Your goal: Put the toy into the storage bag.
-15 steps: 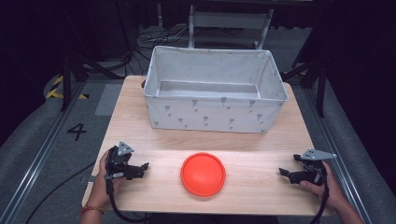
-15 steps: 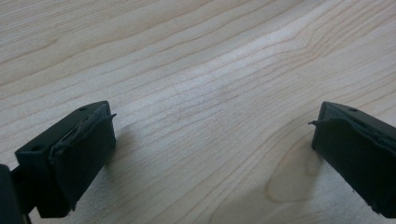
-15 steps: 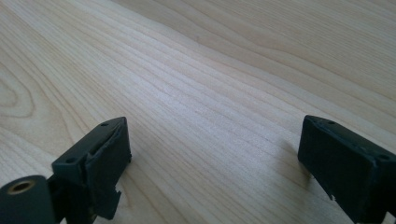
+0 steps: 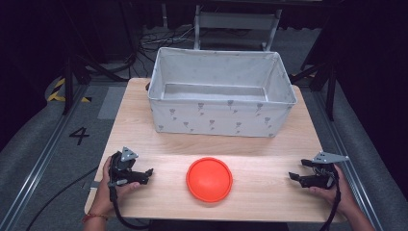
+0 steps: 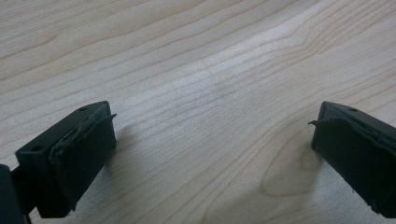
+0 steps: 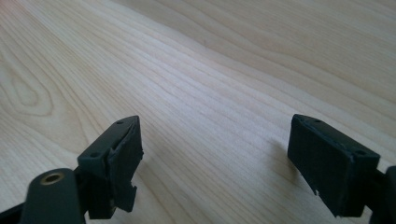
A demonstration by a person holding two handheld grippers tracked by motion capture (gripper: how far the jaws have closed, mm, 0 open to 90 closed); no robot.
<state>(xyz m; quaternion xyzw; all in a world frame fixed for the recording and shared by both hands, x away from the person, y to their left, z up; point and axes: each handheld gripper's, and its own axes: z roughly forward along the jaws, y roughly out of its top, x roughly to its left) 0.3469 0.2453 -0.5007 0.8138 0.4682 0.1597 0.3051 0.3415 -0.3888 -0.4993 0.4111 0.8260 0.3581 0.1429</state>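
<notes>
A round orange-red dish [image 4: 209,179] lies on the wooden table [image 4: 269,144] near its front edge, midway between the two hands. My left gripper [image 4: 146,174] rests low over the table to the left of the dish and points toward it. Its jaws stand wide apart over bare wood in the left gripper view [image 5: 212,140]. My right gripper [image 4: 294,177] sits to the right of the dish and also points toward it. It is open with nothing between its pads in the right gripper view [image 6: 215,144]. Neither gripper touches the dish.
A large white fabric bin [image 4: 221,120] with a small grey print stands at the back of the table, and its inside looks empty. A grey chair frame [image 4: 235,21] and cables lie on the dark floor beyond. Bare wood separates the bin from the dish.
</notes>
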